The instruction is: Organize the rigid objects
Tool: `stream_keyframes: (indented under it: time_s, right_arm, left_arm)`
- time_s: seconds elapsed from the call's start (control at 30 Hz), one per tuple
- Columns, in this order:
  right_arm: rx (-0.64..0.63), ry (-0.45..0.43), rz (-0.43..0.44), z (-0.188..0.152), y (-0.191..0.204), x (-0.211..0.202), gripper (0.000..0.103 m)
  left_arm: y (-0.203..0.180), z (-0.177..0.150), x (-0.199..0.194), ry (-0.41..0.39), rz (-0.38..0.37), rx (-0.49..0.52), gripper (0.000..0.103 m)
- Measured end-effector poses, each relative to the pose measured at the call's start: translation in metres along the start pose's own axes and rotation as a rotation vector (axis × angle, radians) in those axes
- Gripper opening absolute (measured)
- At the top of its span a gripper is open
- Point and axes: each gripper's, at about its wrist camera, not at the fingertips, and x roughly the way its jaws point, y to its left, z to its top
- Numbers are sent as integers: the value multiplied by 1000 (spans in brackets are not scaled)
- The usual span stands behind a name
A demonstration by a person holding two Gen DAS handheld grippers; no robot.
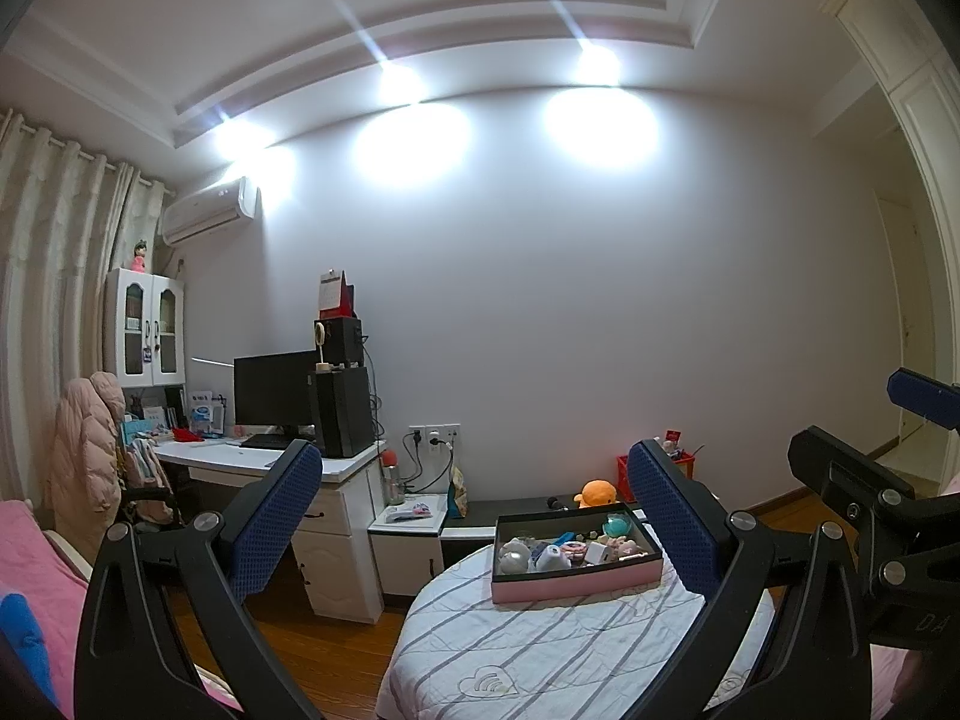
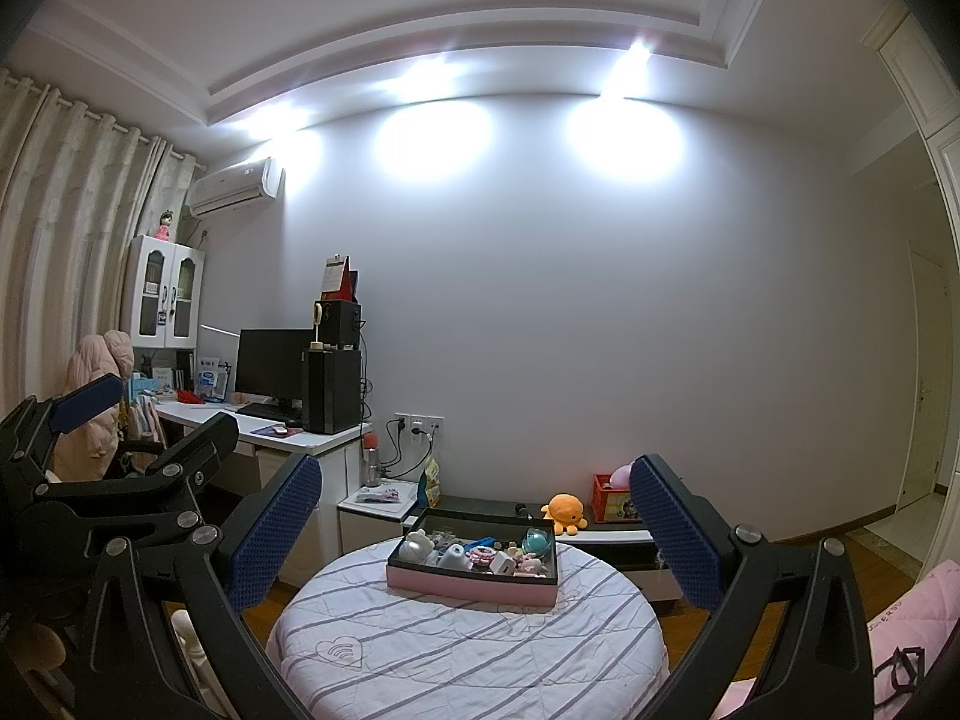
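Observation:
A pink-sided box (image 1: pixel 576 585) (image 2: pixel 468 585) with a dark inside sits on a round table covered by a striped white cloth (image 1: pixel 540 654) (image 2: pixel 468 648). Several small items lie in the box: a grey-white toy (image 2: pixel 417 546), a teal ball (image 2: pixel 536 540), a white cube (image 2: pixel 504 564), a blue piece (image 1: pixel 564 538). My left gripper (image 1: pixel 474 480) is open, held back from the table with nothing between its blue pads. My right gripper (image 2: pixel 477 495) is open too, also short of the box. Each gripper shows at the edge of the other's view.
An orange plush (image 2: pixel 564 513) and a red box (image 2: pixel 612 501) rest on a low dark bench behind the table. A white desk (image 1: pixel 288 462) with monitor and computer tower stands left, with a chair draped in a pink jacket (image 1: pixel 90 450). Pink bedding (image 2: pixel 924 618) lies at right.

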Motion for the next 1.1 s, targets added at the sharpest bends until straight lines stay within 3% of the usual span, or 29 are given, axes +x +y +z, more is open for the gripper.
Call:
stream_keyframes:
  time_s: [1.1]
  right_arm:
    - [-5, 4, -5, 2, -7, 3, 103]
  left_arm:
    - [2, 3, -5, 1, 4, 8, 103]
